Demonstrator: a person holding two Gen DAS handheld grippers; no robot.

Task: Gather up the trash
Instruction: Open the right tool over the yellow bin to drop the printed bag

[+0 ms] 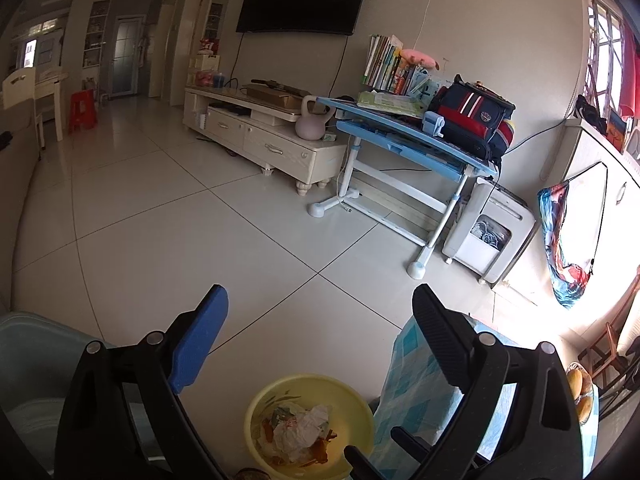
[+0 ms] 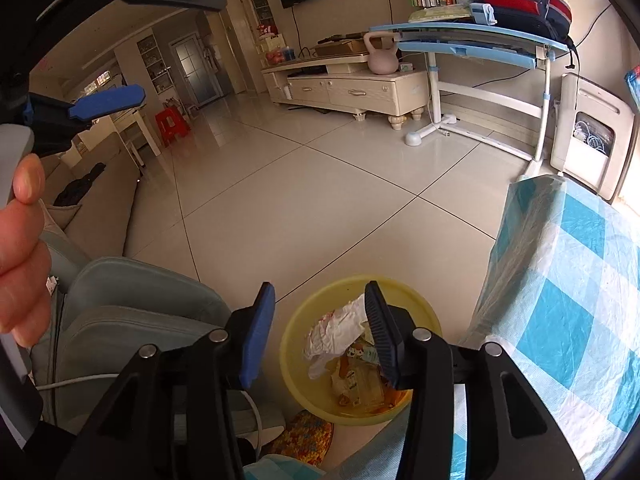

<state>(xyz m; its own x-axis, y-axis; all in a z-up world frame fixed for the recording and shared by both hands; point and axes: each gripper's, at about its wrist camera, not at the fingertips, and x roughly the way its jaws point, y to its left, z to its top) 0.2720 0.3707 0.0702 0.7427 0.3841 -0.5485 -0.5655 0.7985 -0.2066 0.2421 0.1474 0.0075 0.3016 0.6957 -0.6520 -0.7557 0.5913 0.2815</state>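
Observation:
A yellow bin [image 1: 356, 404] stands on the floor beside the table, holding crumpled white paper [image 1: 304, 428] and orange and printed scraps. My left gripper [image 1: 320, 320] hangs above it, wide open, with nothing between its blue pad and black finger. In the right wrist view my right gripper [image 2: 320, 304] is over the same bin [image 2: 296, 360], partly open; a crumpled white wrapper [image 2: 332, 332] lies in the bin behind the black finger, not pinched. The left gripper [image 2: 180, 48] also shows at the upper left there, held by a hand [image 2: 24, 248].
A table with a blue checked cloth [image 2: 572, 300] borders the bin on the right, with fruit [image 1: 580, 392] on it. A grey-green cushioned seat [image 2: 132, 308] is at the left, a colourful mat [image 2: 308, 436] by the bin. Tiled floor, a blue desk [image 1: 404, 136] and a TV cabinet [image 1: 264, 136] lie beyond.

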